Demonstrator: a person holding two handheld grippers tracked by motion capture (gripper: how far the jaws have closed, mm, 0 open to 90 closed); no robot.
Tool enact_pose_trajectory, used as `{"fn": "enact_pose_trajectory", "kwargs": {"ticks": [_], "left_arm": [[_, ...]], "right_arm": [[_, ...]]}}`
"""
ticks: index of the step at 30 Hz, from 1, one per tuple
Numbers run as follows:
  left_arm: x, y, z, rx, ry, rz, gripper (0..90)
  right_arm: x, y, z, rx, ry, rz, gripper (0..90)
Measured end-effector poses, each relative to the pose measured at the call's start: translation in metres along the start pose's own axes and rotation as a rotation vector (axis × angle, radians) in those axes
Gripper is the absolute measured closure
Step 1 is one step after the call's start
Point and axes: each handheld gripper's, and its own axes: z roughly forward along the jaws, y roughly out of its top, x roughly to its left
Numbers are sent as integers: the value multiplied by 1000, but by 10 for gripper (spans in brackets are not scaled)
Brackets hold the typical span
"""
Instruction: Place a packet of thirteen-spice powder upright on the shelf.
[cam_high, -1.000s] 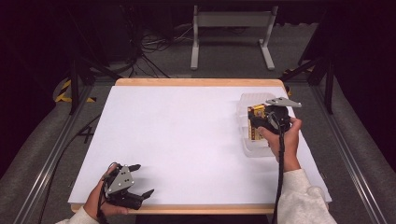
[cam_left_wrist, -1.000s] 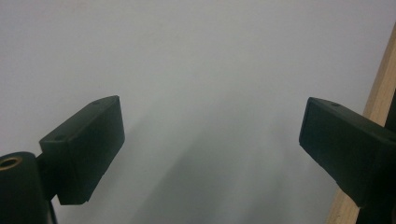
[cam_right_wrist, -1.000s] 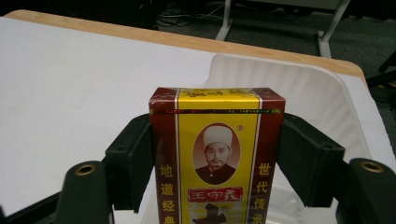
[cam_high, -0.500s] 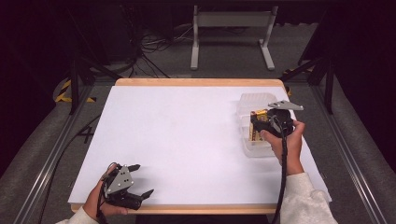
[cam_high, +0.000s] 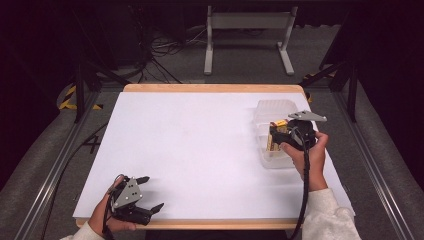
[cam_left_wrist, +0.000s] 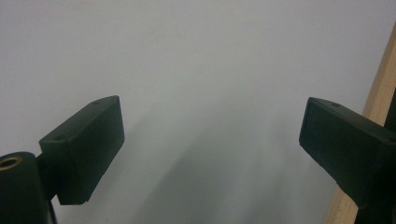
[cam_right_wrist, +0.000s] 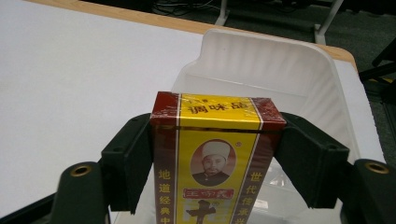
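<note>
A yellow and dark red box with a printed portrait stands upright between the jaws of my right gripper, whose pads press on its two sides. These jaws have just opened a little, and the box stays between them. In the high view the right gripper holds the box over a clear plastic tub at the table's right side. My left gripper rests near the front left edge, jaws wide open and nothing between them.
The white tabletop has a wooden rim, which runs close beside the left gripper. A metal stand and cables lie on the floor beyond the far edge. Dark rails flank the table on both sides.
The right hand has drawn slightly toward the person with the box in its jaws. The left hand has kept still.
</note>
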Motion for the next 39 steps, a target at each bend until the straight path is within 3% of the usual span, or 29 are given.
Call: {"fn": "enact_pose_trajectory", "kwargs": {"ticks": [12,16,27,39], "left_arm": [[0,-1,0,7,4,-2,73],[0,-1,0,9,7,1,72],[0,-2,0,11,3,0,72],[0,-2,1,13,2,4,72]], "right_arm": [[-1,-10,-4,3,4,-3,295],[0,-12,-3,19,25,-9,256],[1,-12,-4,16,25,-23,193],[2,-19,-4,27,24,-40,188]]}}
